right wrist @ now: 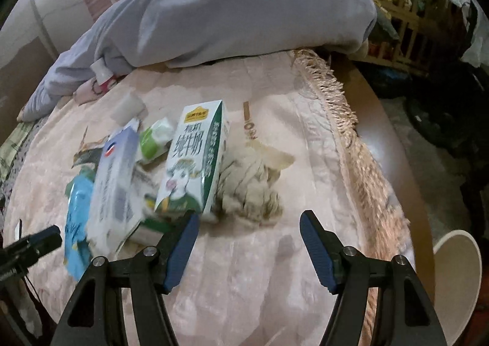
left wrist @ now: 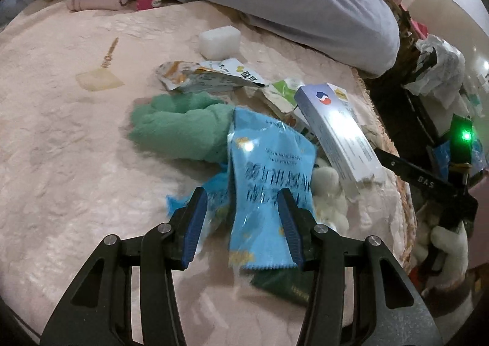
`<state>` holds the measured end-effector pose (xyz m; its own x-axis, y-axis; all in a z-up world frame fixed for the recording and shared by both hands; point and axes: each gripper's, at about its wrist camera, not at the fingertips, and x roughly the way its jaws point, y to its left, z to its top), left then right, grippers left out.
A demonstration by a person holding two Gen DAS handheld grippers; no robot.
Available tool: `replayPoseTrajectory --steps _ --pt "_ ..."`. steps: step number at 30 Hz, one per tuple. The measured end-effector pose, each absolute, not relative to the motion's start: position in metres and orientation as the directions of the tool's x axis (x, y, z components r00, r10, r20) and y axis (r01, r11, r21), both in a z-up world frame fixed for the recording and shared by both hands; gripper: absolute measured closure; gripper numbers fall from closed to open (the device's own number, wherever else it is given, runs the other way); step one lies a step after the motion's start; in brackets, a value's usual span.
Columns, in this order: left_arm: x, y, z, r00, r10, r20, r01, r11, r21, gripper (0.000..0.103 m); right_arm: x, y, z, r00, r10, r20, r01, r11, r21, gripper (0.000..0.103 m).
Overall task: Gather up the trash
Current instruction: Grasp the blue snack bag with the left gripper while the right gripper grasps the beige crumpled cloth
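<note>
Fingers apart on both grippers, nothing clamped.
Left gripper point(left wrist: 243, 223) straddles blue snack wrapper point(left wrist: 269, 174); right gripper point(right wrist: 249, 246) open, milk carton point(right wrist: 192, 159) at 11 o'clock.

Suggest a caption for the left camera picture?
Open left tool straddles a blue wrapper among litter on a pink blanket.

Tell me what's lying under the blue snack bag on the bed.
Under the blue snack bag, a dark green package pokes out at its lower edge, and a green plush sits beneath its top corner. Anything else under it is covered.
</note>
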<state>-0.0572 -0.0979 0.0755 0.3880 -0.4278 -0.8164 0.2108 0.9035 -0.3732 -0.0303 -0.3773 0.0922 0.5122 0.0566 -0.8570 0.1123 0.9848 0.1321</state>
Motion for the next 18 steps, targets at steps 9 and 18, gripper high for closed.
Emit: replayPoseTrajectory --steps 9,18 --pt "-0.041 -0.108 0.071 0.377 -0.444 -0.813 0.213 0.896 -0.39 0.051 -0.01 -0.381 0.08 0.522 0.114 -0.845 0.088 0.979 0.186 0.042" --pt "-0.03 -0.106 0.059 0.359 -0.529 -0.769 0.208 0.849 -0.487 0.039 -0.011 -0.377 0.094 0.546 0.134 -0.827 0.044 0.981 0.188 0.042"
